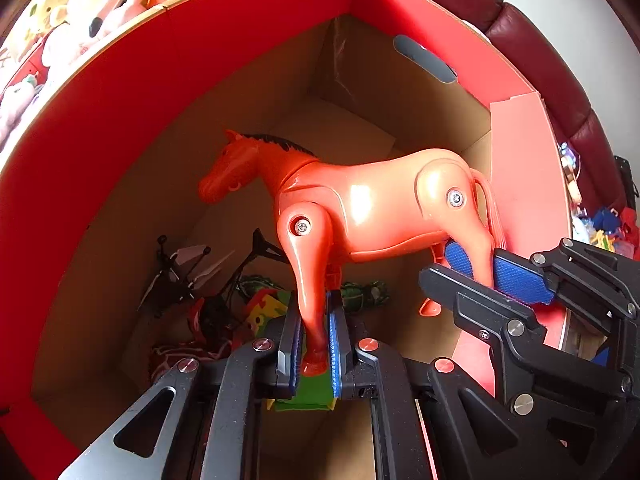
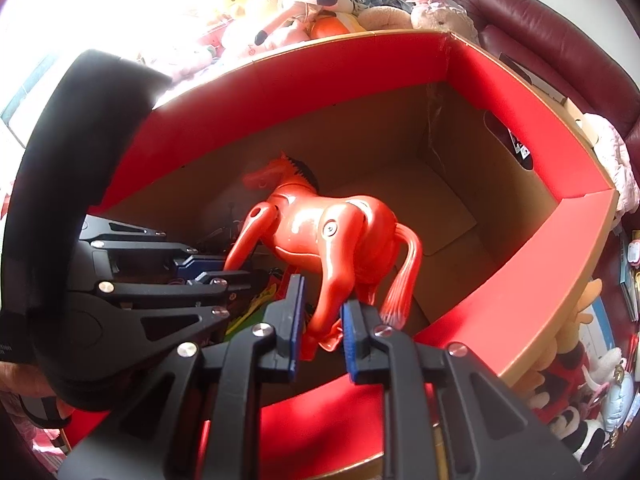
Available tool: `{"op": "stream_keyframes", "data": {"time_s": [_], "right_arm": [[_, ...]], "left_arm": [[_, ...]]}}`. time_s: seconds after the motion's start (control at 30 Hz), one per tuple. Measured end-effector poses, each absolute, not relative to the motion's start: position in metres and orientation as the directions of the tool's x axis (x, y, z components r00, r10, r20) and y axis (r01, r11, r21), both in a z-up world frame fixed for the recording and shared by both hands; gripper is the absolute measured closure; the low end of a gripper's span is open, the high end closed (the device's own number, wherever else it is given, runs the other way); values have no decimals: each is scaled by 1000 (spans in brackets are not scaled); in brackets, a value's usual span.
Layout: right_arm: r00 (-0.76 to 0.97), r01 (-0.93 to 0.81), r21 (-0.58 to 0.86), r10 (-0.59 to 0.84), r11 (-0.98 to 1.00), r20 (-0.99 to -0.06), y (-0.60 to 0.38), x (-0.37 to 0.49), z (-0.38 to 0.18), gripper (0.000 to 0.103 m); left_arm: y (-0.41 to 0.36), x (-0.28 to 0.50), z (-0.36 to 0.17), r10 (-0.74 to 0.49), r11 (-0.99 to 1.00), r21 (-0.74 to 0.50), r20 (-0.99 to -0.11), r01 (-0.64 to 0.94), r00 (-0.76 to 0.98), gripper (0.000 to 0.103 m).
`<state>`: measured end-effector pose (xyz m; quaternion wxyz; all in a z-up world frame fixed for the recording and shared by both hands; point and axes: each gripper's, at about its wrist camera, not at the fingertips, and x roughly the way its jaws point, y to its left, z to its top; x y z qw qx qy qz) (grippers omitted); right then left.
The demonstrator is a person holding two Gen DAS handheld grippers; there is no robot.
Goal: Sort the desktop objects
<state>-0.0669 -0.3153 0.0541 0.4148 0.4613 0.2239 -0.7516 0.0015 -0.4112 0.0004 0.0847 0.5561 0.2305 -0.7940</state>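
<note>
An orange plastic toy horse (image 1: 372, 204) with a black mane hangs inside a red-rimmed cardboard box (image 1: 120, 92). My left gripper (image 1: 315, 320) is shut on the horse's front leg. My right gripper (image 2: 322, 320) is shut on its hind leg, and shows from the side in the left wrist view (image 1: 486, 268). The horse (image 2: 320, 232) and box (image 2: 520, 280) also show in the right wrist view, with the left gripper (image 2: 228, 270) at the left. The horse is held above the box floor.
Small toys lie in the box's left corner: a dark toy helicopter (image 1: 188, 276), a green knitted piece (image 1: 364, 292), a colourful block (image 1: 268, 308). Plush toys (image 2: 304, 4) pile behind the box. A dark red sofa (image 2: 552, 36) stands at the right.
</note>
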Motion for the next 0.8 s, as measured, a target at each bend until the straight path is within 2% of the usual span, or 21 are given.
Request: {"op": "stream_keyframes", "data": {"time_s": [0.17, 0.23, 0.3, 0.37, 0.43, 0.47, 0.67, 0.8], "right_arm": [[-250, 820, 37, -416, -571, -874, -313, -69, 56, 72], [-269, 823, 19, -417, -568, -868, -314, -68, 58, 63], [-283, 825, 2, -418, -565, -863, -314, -67, 60, 55], [-283, 828, 3, -423, -561, -861, -312, -65, 62, 54], [-282, 831, 4, -428, -557, -859, -310, -63, 63, 52], [-282, 832, 5, -430, -555, -858, -310, -62, 63, 51], [-263, 845, 14, -439, -534, -859, -305, -50, 65, 50], [-235, 867, 20, -445, -497, -864, -306, -38, 62, 44]], "left_arm": [[-412, 8, 7, 133, -865, -297, -913, 405, -385, 94], [-413, 11, 9, 138, -857, -307, -910, 414, -390, 94], [-415, 15, 9, 139, -848, -313, -910, 428, -390, 89], [-417, 21, 11, 132, -839, -310, -914, 447, -384, 60], [-421, 29, 14, 123, -833, -304, -916, 462, -382, 42], [-423, 34, 17, 118, -832, -304, -915, 465, -386, 40], [-425, 67, 37, -6, -853, -195, -924, 485, -381, 39], [-416, 78, 39, -78, -866, -111, -934, 487, -350, 39]]}}
